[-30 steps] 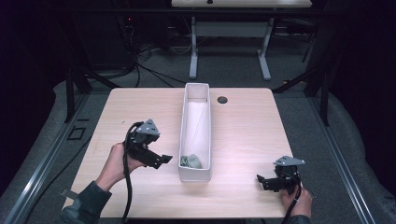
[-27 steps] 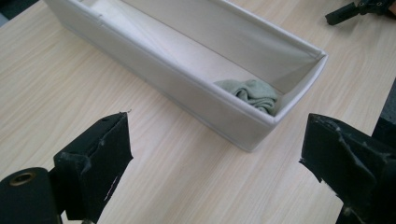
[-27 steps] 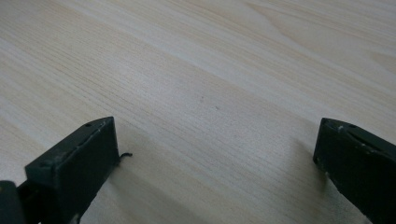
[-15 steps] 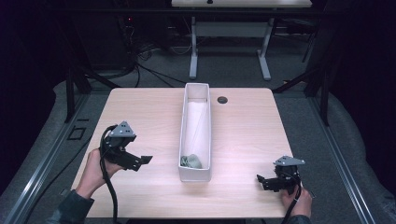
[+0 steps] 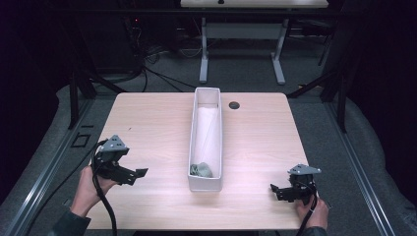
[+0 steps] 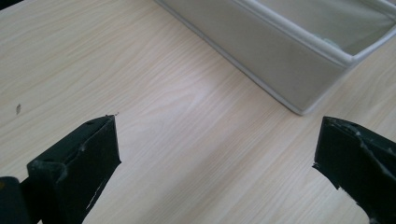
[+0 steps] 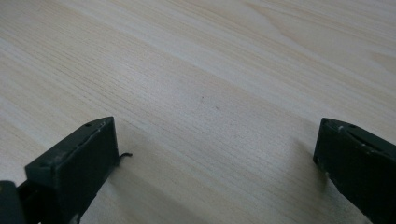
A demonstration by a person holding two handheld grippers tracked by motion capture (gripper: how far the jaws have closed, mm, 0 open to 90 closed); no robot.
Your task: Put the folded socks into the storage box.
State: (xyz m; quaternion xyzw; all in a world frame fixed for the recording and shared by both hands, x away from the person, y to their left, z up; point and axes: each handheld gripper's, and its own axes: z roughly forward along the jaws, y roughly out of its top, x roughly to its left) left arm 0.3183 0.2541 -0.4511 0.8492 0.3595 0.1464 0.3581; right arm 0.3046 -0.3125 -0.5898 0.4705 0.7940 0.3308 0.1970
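In the high view, a light wooden table point(image 5: 147, 118) stands in a dark room. A long white bin point(image 5: 207, 142) lies along the middle of the table, from the far side toward the near edge. Inside the bin, at its near end, rests a small grey crumpled thing point(image 5: 201, 170); what it is exactly I cannot tell. A small dark round cap point(image 5: 234, 104) sits in the table top, just beside the far end of the bin on its right. The left gripper point(image 5: 138, 173) is held by a hand at the near left part of the table, well apart from the bin, and its jaws point toward the bin. Its jaws have just been opening and now they are spread wide, with nothing between them. The right gripper point(image 5: 275, 189) is held by the other hand near the right corner of the table at the near edge, also apart from the bin.

In the left gripper view, the two black jaws stand wide apart at the bottom corners, released, and between them is bare wood. The near corner of the white bin point(image 6: 280, 60) is ahead of them, at the upper right, not touched by any jaw.

In the right gripper view, the two black jaws are also spread wide and hold nothing; between them is the table surface point(image 7: 210, 84)
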